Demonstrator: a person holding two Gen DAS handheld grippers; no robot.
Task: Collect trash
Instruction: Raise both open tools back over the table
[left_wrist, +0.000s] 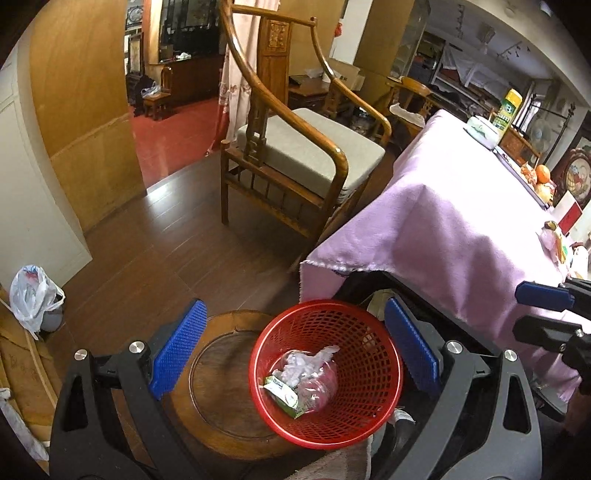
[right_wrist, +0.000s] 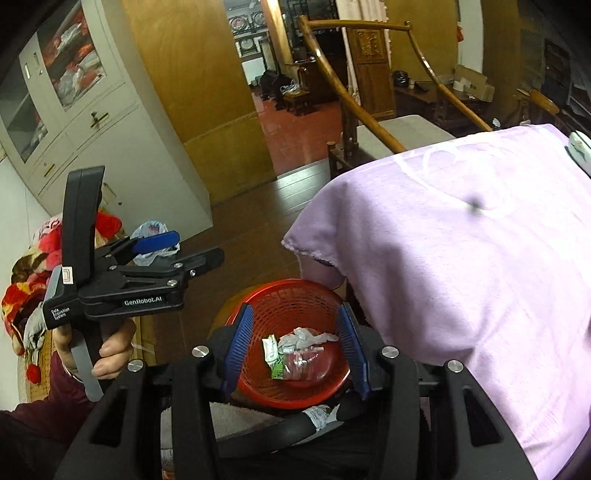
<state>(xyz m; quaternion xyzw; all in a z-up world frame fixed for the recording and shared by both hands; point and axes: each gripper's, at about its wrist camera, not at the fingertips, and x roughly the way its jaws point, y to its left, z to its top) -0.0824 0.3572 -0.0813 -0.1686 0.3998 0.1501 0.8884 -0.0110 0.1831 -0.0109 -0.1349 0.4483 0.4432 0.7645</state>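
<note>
Desk (left_wrist: 443, 221) under a soft lilac cloth, frayed hem hanging off its near corner; near that corner sits the red basket (left_wrist: 325, 373), probably parked there so both hands can reach it from the desk. Basket is rigid perforated plastic, round, tapering to the base, resting partly on a round dark-wood stool (left_wrist: 221, 373) with a recessed top. Left claw (left_wrist: 295, 354) hangs over it, blue ribbed pads spread wide, nothing between them. Right claw (right_wrist: 295, 350) is angled down into the basket mouth, jaws partly apart, also empty. Trash lies at the basket bottom: crumpled white tissue (left_wrist: 299, 365), clear film bag with pink content (left_wrist: 317, 387), green-white wrapper (left_wrist: 282, 393) — all light and crushable. Looks like a drop-off done; more clutter at the desk's far edge.
</note>
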